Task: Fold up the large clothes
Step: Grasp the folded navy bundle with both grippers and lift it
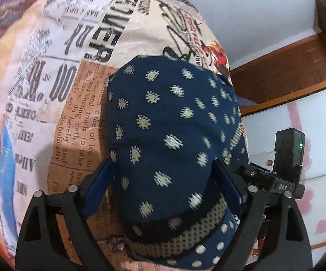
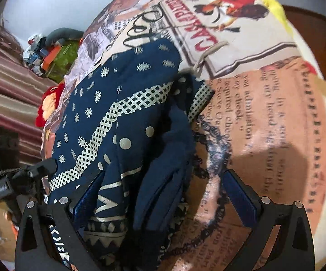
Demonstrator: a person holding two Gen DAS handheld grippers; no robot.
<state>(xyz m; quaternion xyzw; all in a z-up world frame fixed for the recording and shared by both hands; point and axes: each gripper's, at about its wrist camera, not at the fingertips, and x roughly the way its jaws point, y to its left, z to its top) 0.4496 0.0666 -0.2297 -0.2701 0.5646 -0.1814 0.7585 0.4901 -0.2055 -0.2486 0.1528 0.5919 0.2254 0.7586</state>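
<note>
A navy blue garment with cream dots and a lattice band [image 1: 169,135] lies bundled on a newspaper-print bedsheet [image 1: 50,90]. My left gripper [image 1: 163,176] is open, its blue-padded fingers on either side of the bundle, the cloth bulging between them. In the right wrist view the same garment [image 2: 126,117] lies crumpled with folds and a patterned hem. My right gripper [image 2: 165,183] is open wide; the left finger [image 2: 88,194] touches the cloth, the right finger [image 2: 239,192] sits over the bare sheet [image 2: 264,113].
A wooden headboard and trim [image 1: 287,72] and a white cabinet with pink hearts [image 1: 309,158] stand to the right. A striped curtain [image 2: 9,94], a pile of toys and boxes [image 2: 50,52] and a red plush [image 2: 47,108] lie left of the bed.
</note>
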